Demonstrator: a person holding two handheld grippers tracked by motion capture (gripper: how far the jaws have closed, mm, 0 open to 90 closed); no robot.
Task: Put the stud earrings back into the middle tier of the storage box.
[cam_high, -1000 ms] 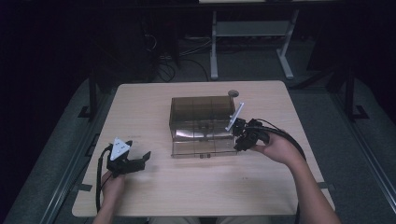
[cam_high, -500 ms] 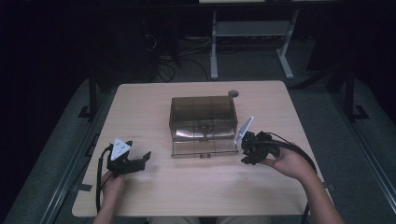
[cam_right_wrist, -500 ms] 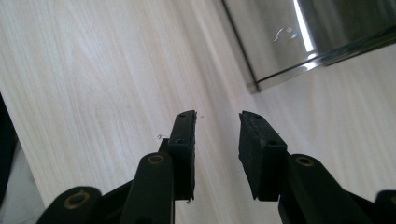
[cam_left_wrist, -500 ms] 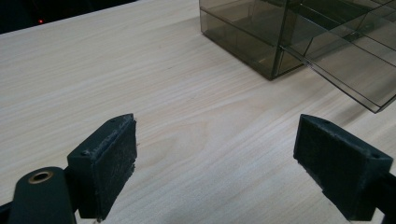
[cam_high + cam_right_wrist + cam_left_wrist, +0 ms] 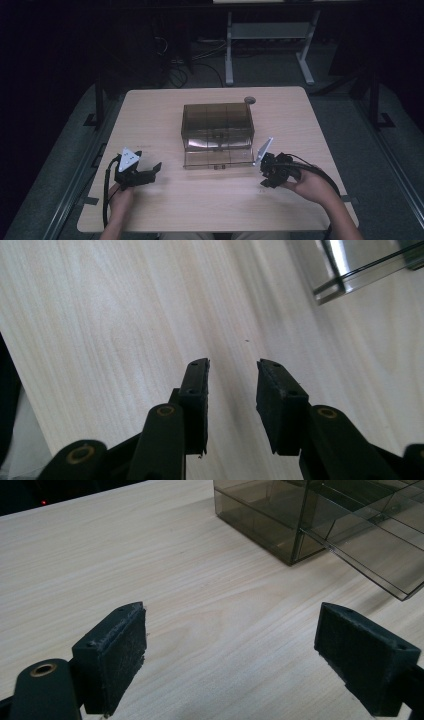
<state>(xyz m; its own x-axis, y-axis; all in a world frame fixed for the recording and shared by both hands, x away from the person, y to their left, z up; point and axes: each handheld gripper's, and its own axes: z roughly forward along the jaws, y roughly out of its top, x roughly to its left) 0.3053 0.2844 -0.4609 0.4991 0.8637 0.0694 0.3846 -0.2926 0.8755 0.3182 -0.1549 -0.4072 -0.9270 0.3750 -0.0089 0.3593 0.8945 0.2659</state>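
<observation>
A smoky see-through drawer box (image 5: 217, 122) stands mid-table, its bottom drawer (image 5: 218, 159) pulled out toward me. Left of it, near the front edge, my left gripper (image 5: 152, 172) rests in a hand, jaws wide apart and empty. In the left gripper view that gripper (image 5: 232, 635) faces bare wood, with the box (image 5: 265, 515) and its drawer (image 5: 380, 545) ahead on the right. My right gripper (image 5: 266, 181) is held just right of the drawer's front corner. In the right gripper view it (image 5: 232, 370) stands open with a narrow gap over bare wood, with the drawer corner (image 5: 350, 265) at the upper right.
The light wooden table (image 5: 150, 115) has a small round disc (image 5: 249, 100) near its back edge behind the box. A metal stand (image 5: 270, 35) and cables sit on the dark floor beyond. Bare wood lies between the two grippers at the front.
My right gripper has drawn back from the box's right front toward the table's front right. The left gripper and the box have not moved.
</observation>
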